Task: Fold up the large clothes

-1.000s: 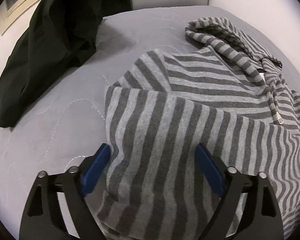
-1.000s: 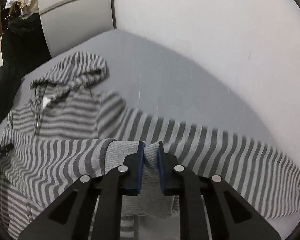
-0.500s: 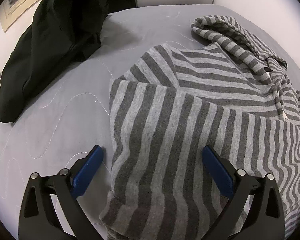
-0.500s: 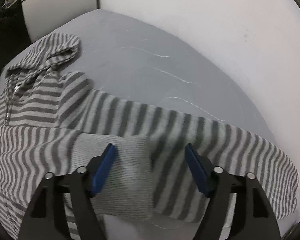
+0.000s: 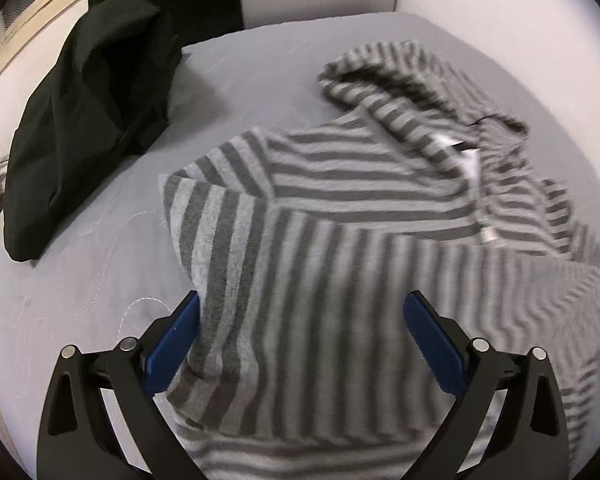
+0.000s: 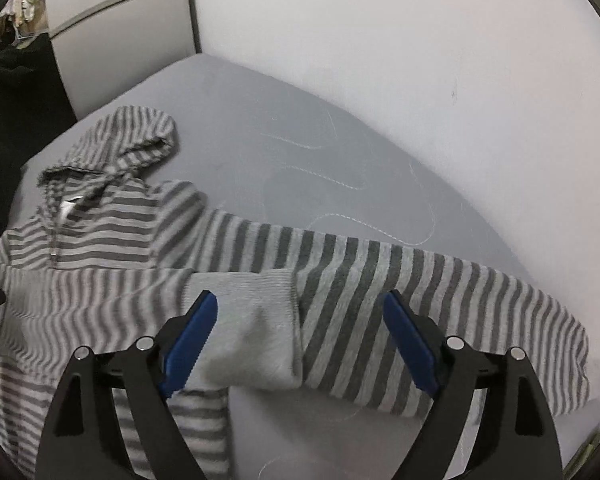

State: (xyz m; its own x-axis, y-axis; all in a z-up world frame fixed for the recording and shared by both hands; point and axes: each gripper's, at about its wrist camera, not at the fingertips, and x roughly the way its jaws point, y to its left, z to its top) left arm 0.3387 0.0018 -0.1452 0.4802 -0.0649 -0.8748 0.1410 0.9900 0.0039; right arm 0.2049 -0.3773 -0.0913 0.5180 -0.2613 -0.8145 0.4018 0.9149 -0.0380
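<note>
Right claw [image 6: 298, 344] has let go; striped hoodie [image 5: 340, 220] on grey bed [image 5: 260, 64]

Right gripper [image 6: 298, 314] let go of plain grey cuff [image 6: 252, 328], jaws opening; left gripper [image 5: 302, 316] apparently lifted off hoodie [image 5: 340, 216].

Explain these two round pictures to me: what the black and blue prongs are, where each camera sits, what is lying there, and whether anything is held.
A person holds a two-finger tool in each hand; a wide-angle camera on each looks along its fingers. The left view shows the left gripper, open above a striped hoodie on a grey bed, with a black garment beside it. The right view shows the right gripper, its jaws opening over the hoodie's plain grey cuff and striped sleeve. Neither grips anything.
</note>
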